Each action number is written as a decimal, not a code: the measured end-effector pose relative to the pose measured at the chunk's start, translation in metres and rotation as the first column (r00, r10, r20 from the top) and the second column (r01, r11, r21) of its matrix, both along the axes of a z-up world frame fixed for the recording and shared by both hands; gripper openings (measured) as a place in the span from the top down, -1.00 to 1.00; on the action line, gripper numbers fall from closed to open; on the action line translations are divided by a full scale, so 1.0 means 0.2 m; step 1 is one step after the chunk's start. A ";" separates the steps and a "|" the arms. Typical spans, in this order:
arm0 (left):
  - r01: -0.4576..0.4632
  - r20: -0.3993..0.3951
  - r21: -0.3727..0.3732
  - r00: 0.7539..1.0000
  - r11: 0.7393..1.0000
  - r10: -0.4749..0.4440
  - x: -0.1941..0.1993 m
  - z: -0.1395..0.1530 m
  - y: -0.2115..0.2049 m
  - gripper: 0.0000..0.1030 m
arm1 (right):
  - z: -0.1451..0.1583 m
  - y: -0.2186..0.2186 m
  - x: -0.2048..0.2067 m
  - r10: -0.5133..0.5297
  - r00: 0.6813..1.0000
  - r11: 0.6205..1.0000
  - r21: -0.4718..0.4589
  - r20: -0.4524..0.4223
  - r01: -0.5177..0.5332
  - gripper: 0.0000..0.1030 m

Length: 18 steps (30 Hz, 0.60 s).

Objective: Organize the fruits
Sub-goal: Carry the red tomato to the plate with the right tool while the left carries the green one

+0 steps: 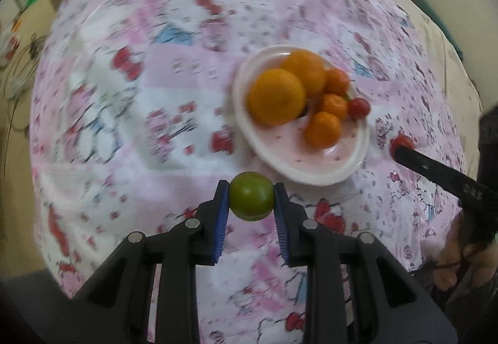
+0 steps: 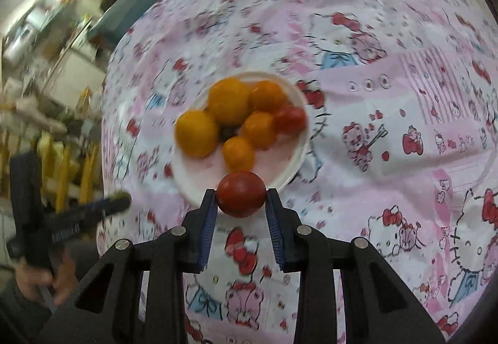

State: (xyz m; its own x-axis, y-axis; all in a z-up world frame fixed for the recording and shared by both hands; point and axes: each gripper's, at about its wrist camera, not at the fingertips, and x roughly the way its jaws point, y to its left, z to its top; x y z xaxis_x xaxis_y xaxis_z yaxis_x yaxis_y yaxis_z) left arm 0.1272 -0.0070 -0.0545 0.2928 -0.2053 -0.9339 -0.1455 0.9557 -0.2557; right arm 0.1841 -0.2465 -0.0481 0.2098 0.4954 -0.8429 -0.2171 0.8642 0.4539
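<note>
With both tools loaded, plate (image 1: 339,169) space is the risk.
Left tool (image 1: 251,200) clamps a green lime (image 1: 251,200), right tool (image 2: 241,194) a red tomato (image 2: 241,193), both near the rim; dropped onto the piled oranges (image 1: 276,96), either could roll off onto the cloth (image 1: 124,126).

Both views are smeared by motion blur. On the plate (image 1: 314,171) the fruits (image 1: 275,96) lose their edges, so their skin and exact kind can't be read, esp. the small dark thing (image 2: 228,131) between them. The tablecloth (image 1: 130,113) print is only streaks in the left wrist view. The room shelves (image 2: 40,70) are too blurred to name anything. The right gripper (image 1: 401,146) is cut off by the picture edge in the left wrist view; the left gripper (image 2: 119,204) is blurred in the right wrist view.
</note>
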 end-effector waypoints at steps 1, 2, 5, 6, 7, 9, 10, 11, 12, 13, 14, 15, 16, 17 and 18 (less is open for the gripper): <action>0.010 0.000 0.003 1.000 1.000 -0.010 0.02 0.00 -0.02 0.53 | -0.01 -0.01 0.02 0.001 1.000 1.000 -0.005 -0.003 -0.001 0.36; 0.017 0.000 0.005 1.000 1.000 -0.017 0.05 -0.01 -0.05 0.53 | -0.03 0.00 0.05 0.005 1.000 1.000 -0.020 -0.003 -0.006 0.36; 0.032 -0.006 0.023 0.999 0.999 -0.032 0.12 -0.04 -0.10 0.53 | -0.06 -0.01 0.09 0.019 1.000 0.999 -0.032 -0.005 -0.019 0.35; 0.032 -0.010 0.027 0.999 0.999 -0.032 0.15 -0.05 -0.11 0.53 | -0.07 -0.02 0.11 0.025 1.000 0.999 -0.029 -0.008 -0.025 0.36; 0.029 -0.015 0.025 0.999 0.999 -0.028 0.17 -0.07 -0.12 0.53 | -0.08 -0.01 0.13 0.028 1.000 0.999 -0.029 -0.012 -0.029 0.35; 0.022 -0.029 0.007 0.999 1.000 -0.022 0.20 -0.12 -0.13 0.53 | -0.11 -0.01 0.15 0.039 0.999 0.999 -0.027 -0.023 -0.040 0.35; 0.026 -0.038 -0.001 0.999 1.000 -0.026 0.22 -0.14 -0.14 0.53 | -0.13 0.00 0.17 0.048 0.998 0.998 -0.027 -0.030 -0.049 0.35; 0.033 -0.049 -0.008 0.998 0.999 -0.034 0.23 -0.16 -0.16 0.53 | -0.14 0.01 0.18 0.054 0.998 0.998 -0.028 -0.035 -0.055 0.35; 0.038 -0.057 -0.018 0.998 0.999 -0.039 0.25 -0.18 -0.17 0.53 | -0.16 0.02 0.19 0.061 0.997 0.998 -0.032 -0.038 -0.062 0.35; 0.043 -0.058 -0.022 0.997 0.999 -0.044 0.26 -0.20 -0.19 0.53 | -0.17 0.03 0.20 0.067 0.997 0.997 -0.034 -0.041 -0.068 0.35; 0.049 -0.053 -0.018 0.997 0.999 -0.050 0.27 -0.20 -0.20 0.53 | -0.18 0.03 0.21 0.071 0.996 0.997 -0.032 -0.049 -0.073 0.35; 0.060 -0.045 -0.003 0.997 0.998 -0.060 0.28 -0.21 -0.22 0.53 | -0.18 0.04 0.22 0.072 0.996 0.997 -0.025 -0.058 -0.074 0.35; 0.066 -0.041 0.007 0.997 0.998 -0.065 0.29 -0.21 -0.23 0.53 | -0.19 0.04 0.22 0.069 0.995 0.997 -0.016 -0.066 -0.071 0.35; 0.068 -0.039 0.013 0.997 0.998 -0.068 0.30 -0.21 -0.24 0.53 | -0.19 0.04 0.22 0.068 0.995 0.998 -0.010 -0.072 -0.069 0.35; 0.070 -0.038 0.013 0.997 0.997 -0.069 0.31 -0.22 -0.24 0.53 | -0.20 0.04 0.22 0.068 0.994 0.998 -0.003 -0.080 -0.069 0.35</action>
